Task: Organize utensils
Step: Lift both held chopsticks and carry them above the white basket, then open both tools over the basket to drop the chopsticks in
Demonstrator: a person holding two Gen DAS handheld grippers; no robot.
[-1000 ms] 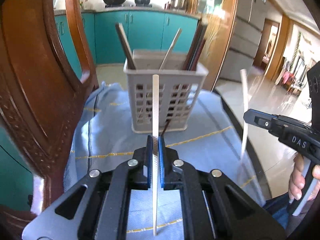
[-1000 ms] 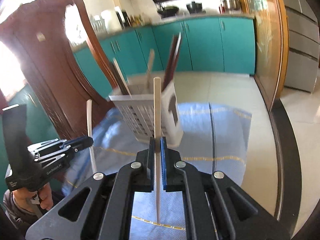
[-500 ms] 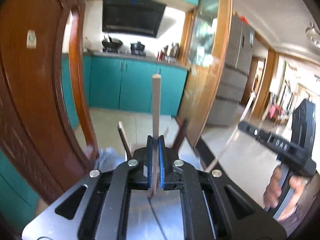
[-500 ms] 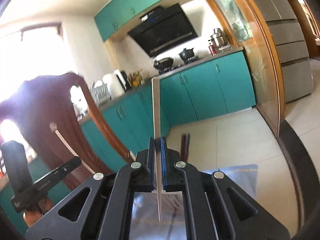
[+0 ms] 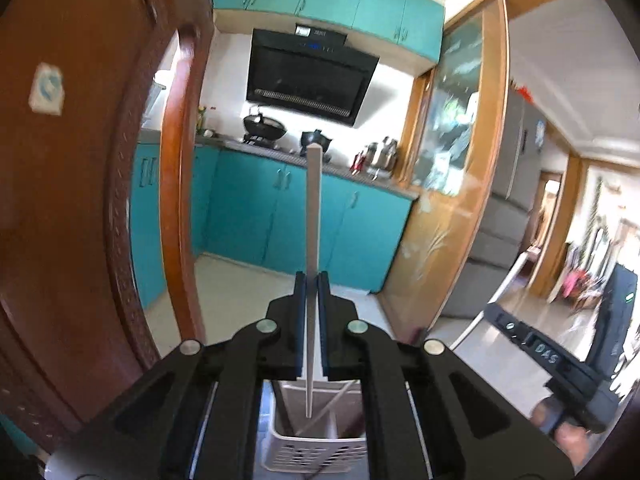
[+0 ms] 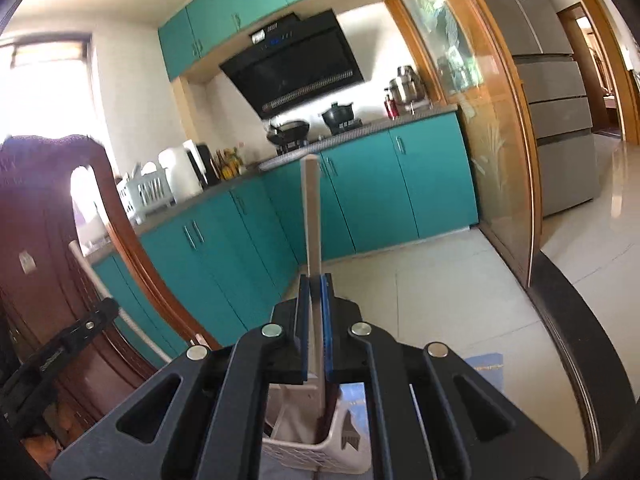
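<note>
1. Left claw (image 5: 312,280): clamped on 1 pale chopstick (image 5: 313,216), upright, its lower tip just above the basket (image 5: 312,456).
2. Right claw (image 6: 315,280): clamped on a second pale chopstick (image 6: 313,216), upright, lower end inside the basket (image 6: 316,456).
3. Basket: white slotted plastic, below both claws, holding other sticks.
4. Blue cloth (image 6: 486,364): under the basket.
5. Teal cabinets (image 6: 400,184): background.

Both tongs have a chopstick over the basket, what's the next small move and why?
Probably lower both straight down. The left tongs and right tongs each grip a white chopstick upright, tips already above the white basket.
</note>
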